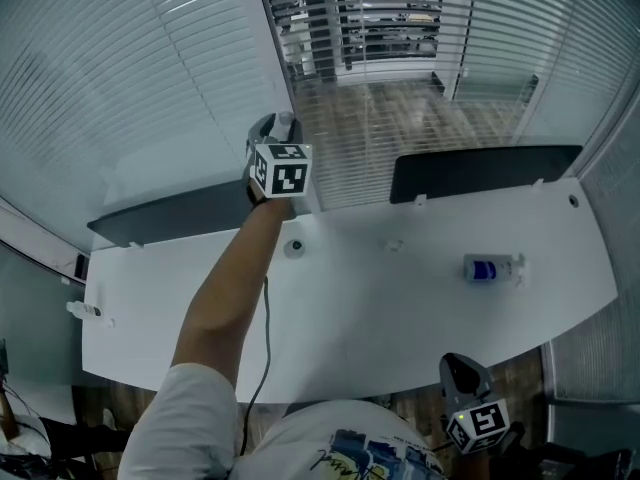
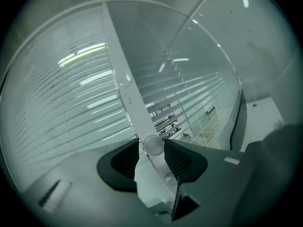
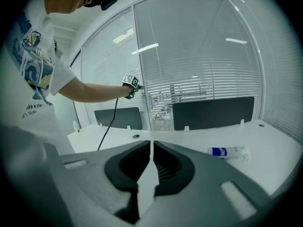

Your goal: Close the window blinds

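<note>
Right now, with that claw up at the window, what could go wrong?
The left gripper has its jaws apart around the blind wand, not pinching it, so a twist may slip and turn nothing. The middle blind has its slats open, so the job isn't done. The cable hanging from that gripper to the desk could snag.

We see a white bench [image 1: 350, 308] with a curved front edge. Toward the right of it a small clear bottle [image 1: 492, 268] with a blue label lies on its side, well apart from everything else. Near the middle a round grommet [image 1: 294, 248] sits in the top, with a small pale clip [image 1: 395, 245] near it. Two dark panels stand along the back edge: the left panel [image 1: 170, 218] and the right panel [image 1: 480, 171]. At the far left edge lies a small white object [image 1: 85, 311]; we cannot tell what it is.
</note>
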Motion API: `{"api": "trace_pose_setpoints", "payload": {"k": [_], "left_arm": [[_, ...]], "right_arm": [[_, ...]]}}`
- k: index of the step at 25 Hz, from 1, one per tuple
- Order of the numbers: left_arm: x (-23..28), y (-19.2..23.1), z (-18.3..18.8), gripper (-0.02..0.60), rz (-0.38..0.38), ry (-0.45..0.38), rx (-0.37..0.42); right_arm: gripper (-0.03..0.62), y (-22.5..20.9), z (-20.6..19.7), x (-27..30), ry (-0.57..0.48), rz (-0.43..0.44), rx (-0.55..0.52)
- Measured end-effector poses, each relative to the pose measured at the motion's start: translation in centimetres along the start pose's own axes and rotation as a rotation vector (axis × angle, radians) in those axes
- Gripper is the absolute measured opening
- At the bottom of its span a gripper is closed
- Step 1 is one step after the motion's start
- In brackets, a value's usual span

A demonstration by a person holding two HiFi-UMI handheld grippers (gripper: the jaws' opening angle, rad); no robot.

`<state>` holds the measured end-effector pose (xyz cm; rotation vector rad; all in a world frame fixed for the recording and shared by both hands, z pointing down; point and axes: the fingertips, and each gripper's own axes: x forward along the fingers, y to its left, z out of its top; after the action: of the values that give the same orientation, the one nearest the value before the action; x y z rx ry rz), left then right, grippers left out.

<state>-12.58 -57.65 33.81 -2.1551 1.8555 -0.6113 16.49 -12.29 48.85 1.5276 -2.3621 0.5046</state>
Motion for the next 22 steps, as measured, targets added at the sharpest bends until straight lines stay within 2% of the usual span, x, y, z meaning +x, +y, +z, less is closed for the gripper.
{"api": "trace_pose_setpoints", "payload": {"k": [5, 10, 13, 15, 18, 20, 22], "left_arm": [[-0.3, -1.4, 0.1, 0.172, -0.012, -0.005, 0.43], [0.2, -2.3, 0.1, 0.172, -0.039, -0.004, 0.765], [0.8, -2.5, 0.0, 0.172, -0.048, 0.009, 0.92], [1.1, -2.4, -0.4, 0.171, -0.043, 0.031, 0.984], [1.3, -2.4, -0.7, 0.135, -0.041, 0.036, 1.004], [1.2, -2.4, -0.6, 0.132, -0.025, 0.018, 0.971], [1.3, -2.4, -0.5, 0.13, -0.022, 0.0, 0.888]], "right_arm": [[0.02, 0.0, -0.3, -0.3, 0.006, -0.002, 0.001], [0.02, 0.1, 0.0, -0.4, 0.002, -0.002, -0.005], [0.02, 0.3, 0.1, -0.2, 0.0, 0.004, -0.009], [0.02, 0.4, 0.0, -0.3, 0.007, 0.002, -0.008], [0.02, 0.4, -0.1, -0.2, 0.011, -0.001, -0.005], [0.02, 0.5, 0.0, -0.1, 0.009, 0.0, -0.007], [0.02, 0.6, 0.3, 0.0, 0.006, 0.0, -0.01]]}}
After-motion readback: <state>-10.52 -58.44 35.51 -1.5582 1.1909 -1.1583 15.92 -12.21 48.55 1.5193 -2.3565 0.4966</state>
